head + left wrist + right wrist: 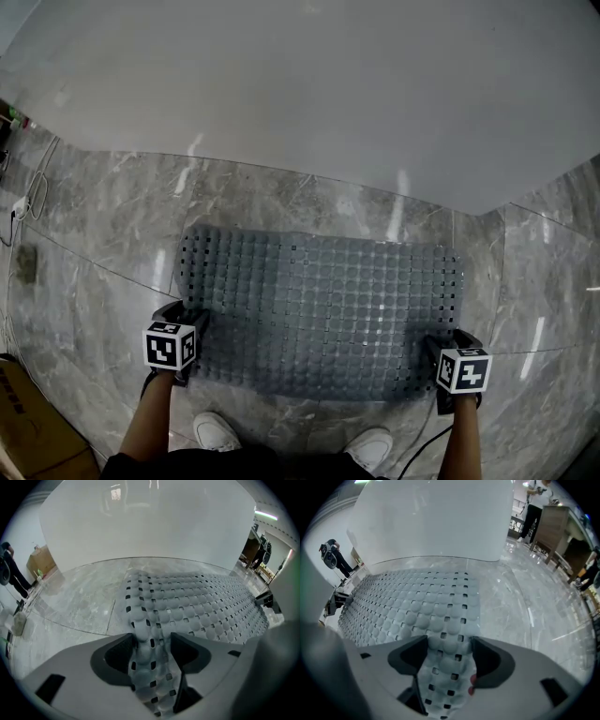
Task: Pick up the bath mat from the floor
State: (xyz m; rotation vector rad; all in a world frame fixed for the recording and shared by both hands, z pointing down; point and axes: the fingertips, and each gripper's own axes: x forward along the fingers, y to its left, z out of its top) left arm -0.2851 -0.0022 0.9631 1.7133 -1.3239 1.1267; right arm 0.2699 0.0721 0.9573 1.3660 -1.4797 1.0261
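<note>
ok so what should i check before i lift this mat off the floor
1. Left tool on a near corner of the mat: ok, the mat is bunched between its jaws.
2. Right tool on the other near corner: ok, the mat fills the gap between its jaws.
3. Nothing lying on the mat: ok.
4. Shoes off the mat: ok, they stand on the floor just short of its near edge.
5. Mat off the floor: not ok, it lies flat apart from the pinched corners.
6. Grips firm enough to hold through the lift: cannot tell.
</note>
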